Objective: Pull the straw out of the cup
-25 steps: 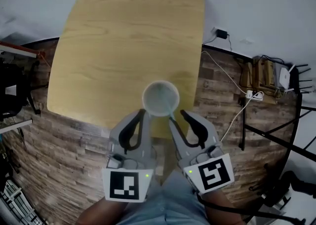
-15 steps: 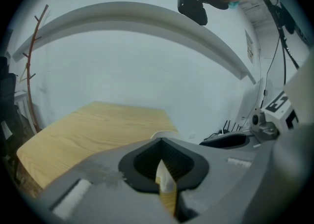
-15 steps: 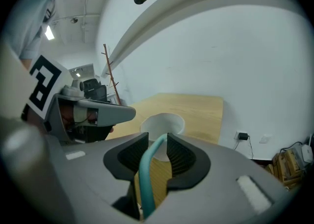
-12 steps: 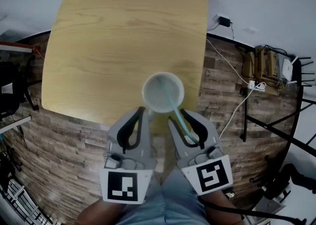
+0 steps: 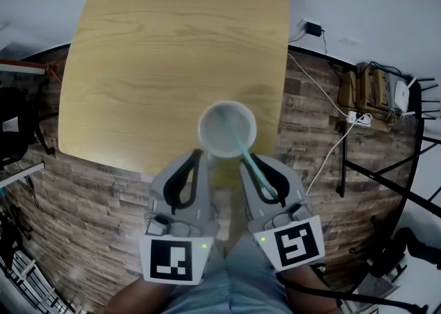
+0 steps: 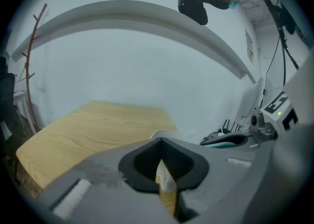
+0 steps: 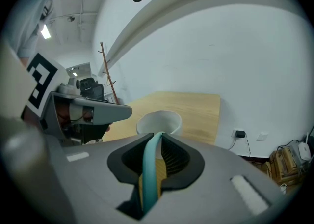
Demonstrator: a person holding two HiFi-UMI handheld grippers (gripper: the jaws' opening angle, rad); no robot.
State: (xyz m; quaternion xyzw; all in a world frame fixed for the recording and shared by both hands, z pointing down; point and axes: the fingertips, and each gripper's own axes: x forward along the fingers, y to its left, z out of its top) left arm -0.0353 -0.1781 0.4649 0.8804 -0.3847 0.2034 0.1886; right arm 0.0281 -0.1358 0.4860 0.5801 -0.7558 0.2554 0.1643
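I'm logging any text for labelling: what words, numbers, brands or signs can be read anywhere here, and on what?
No text here can be read.
left marker cube: black-and-white square pattern, no letters.
right marker cube: likewise a square pattern, not a word.
wall sheet: some print, too small and blurred to read.
cup and straw: no print visible.

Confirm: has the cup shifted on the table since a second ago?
No. The cup sits at the same spot by the near edge of the table.
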